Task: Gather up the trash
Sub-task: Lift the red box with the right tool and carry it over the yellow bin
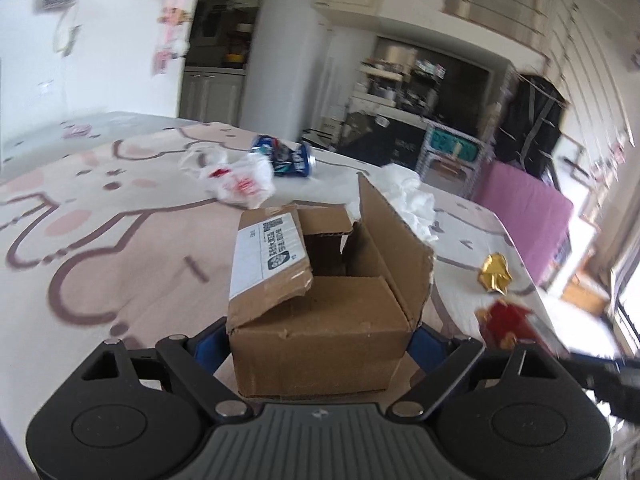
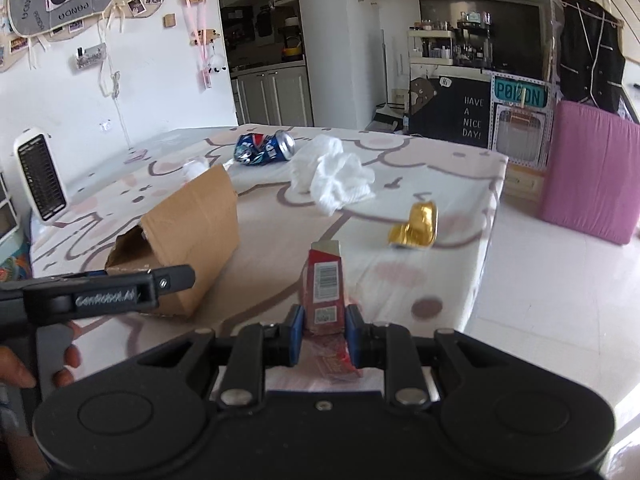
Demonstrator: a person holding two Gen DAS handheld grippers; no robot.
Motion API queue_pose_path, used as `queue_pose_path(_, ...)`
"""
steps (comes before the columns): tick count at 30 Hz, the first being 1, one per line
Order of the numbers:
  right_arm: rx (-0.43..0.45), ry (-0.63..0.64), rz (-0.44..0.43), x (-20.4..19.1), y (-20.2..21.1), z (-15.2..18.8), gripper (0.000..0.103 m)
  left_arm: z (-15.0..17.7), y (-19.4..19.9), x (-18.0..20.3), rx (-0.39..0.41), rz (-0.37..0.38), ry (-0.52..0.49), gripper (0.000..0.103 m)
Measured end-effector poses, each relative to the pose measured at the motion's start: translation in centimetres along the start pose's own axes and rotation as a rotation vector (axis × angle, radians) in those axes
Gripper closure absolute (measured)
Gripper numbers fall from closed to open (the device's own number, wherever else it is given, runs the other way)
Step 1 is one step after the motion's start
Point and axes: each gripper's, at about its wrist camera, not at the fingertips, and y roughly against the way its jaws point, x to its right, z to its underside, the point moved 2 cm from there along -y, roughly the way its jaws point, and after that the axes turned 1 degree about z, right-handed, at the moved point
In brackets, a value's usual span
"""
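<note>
Clearly the right gripper [image 2: 320, 330] is clenched on a red wrapper [image 2: 325, 292], its blue pads pinching the lower part while the barcoded end stands up ahead of the fingers, above the patterned bed cover [image 2: 460, 200]. The left gripper [image 1: 318, 338] has its jaws set wide on either side of the cardboard box [image 1: 320, 320], blue pads at the box's two flanks; whether they actually press on the card cannot be told, though the box looks held rather than loose. Its flaps stand open, one bearing a printed label, and the cavity faces upward. The step in hand appears to be dropping the wrapper into that box. To do it well, the person should keep the box level and steady, bring the wrapper over the dark opening between the raised flaps rather than over the folded labelled flap, lower it below the rim and only then let go, since a light wrapper can flutter aside. Still to collect on the bed are a crushed blue can [image 2: 266, 148], white tissue [image 2: 332, 178], a gold foil piece [image 2: 416, 226] and a plastic bag [image 1: 236, 180].
</note>
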Motion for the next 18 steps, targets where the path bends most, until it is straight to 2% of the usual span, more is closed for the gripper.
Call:
queue_pose_path(1,0.001,-0.011,-0.001,-0.1,0.3,0.3,0.080,0.1,0.0,0.0,0.001,-0.019,0.015,0.005)
queue_pose_path(3,0.006,-0.028,-0.003,-0.4,0.8,0.8,0.080,0.2,-0.3,0.3,0.008,-0.063,0.044,0.001)
queue_pose_path(8,0.019,-0.068,0.013,-0.4,0.7,1.0,0.080,-0.3,-1.1,1.1,0.014,-0.082,0.079,0.001)
queue_pose_path(13,0.003,-0.067,0.046,-0.5,-0.4,1.1,0.075,-0.7,-1.7,1.6,0.035,-0.115,0.105,0.000)
queue_pose_path(18,-0.009,-0.075,0.069,-0.6,-1.8,1.4,0.077,-0.1,-2.0,2.3,0.013,-0.146,0.143,0.000)
